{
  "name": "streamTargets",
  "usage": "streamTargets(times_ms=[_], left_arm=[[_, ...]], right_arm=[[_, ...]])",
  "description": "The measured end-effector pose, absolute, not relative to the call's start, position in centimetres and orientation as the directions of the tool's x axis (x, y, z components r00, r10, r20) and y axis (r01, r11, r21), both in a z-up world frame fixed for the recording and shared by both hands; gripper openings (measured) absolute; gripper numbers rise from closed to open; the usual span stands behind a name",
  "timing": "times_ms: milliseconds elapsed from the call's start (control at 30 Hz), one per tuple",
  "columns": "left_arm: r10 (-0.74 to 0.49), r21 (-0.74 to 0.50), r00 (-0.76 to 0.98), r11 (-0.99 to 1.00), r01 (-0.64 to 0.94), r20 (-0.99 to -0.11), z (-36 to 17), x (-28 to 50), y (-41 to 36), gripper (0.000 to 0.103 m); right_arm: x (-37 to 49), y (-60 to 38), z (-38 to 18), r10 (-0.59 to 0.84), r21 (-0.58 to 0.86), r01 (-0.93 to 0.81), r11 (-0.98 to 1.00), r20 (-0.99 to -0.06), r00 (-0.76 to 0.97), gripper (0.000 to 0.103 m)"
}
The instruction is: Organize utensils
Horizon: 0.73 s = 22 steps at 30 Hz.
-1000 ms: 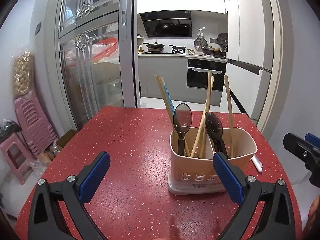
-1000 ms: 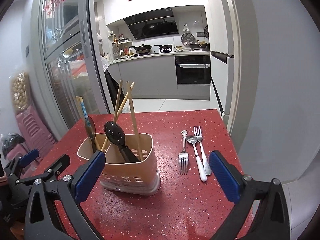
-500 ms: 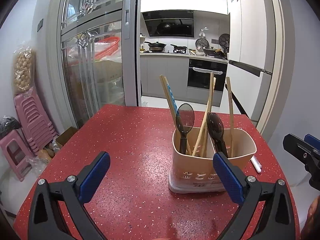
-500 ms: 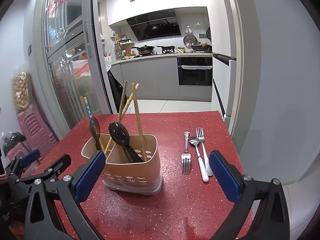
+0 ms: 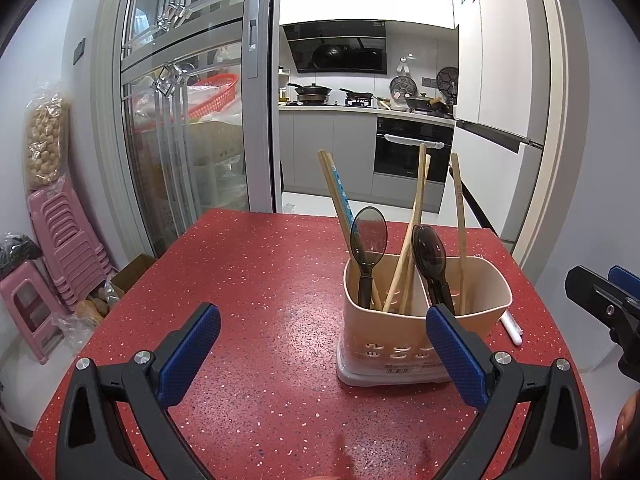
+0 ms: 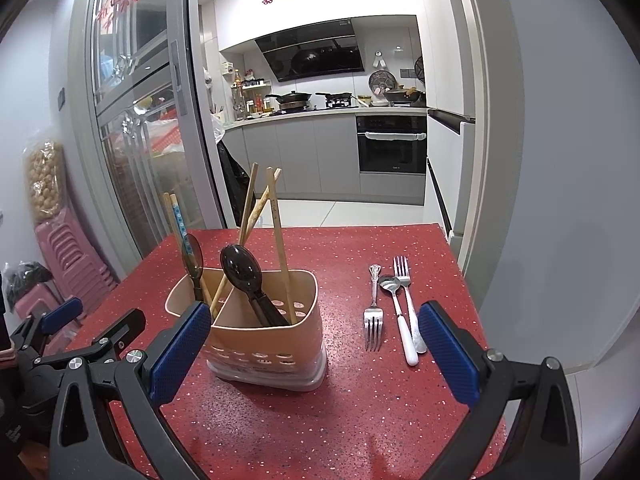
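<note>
Left gripper (image 5: pixel 322 350) spread wide, holding nothing, above the red table (image 5: pixel 256 280). Right gripper (image 6: pixel 314 350) likewise wide and empty. Utensil holder (image 6: pixel 266 340) stands on the table, containing chopsticks (image 6: pixel 280 236) and two dark spoons (image 6: pixel 240 270). Right of it lie a fork (image 6: pixel 373 312), white-handled spoon (image 6: pixel 398 316) and second fork (image 6: pixel 408 300), partly hidden behind a right gripper finger.

The table (image 6: pixel 400 408) has a glossy red speckled top. The caddy (image 6: pixel 272 344) is matt beige plastic; its chopsticks (image 6: pixel 280 240) look like pale wood, its spoons (image 6: pixel 240 270) dark glossy plastic. The forks (image 6: pixel 373 320) to its right are shiny metal.
</note>
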<state>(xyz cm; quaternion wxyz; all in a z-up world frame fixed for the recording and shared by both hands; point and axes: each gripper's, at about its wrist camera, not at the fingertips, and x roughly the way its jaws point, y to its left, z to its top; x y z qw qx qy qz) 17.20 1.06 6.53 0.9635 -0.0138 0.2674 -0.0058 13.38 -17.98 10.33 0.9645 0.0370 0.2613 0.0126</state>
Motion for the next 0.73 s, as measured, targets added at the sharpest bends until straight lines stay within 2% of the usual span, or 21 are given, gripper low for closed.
streamTargets(times_ms=[733], left_arm=[[-0.034,-0.039,0.854,0.999,0.016,-0.519,6.53,17.16,1.20,0.103]], right_arm=[[13.39,-17.87,10.49,0.043,0.077,-0.005,0.997,-0.506,0.862,0.103]])
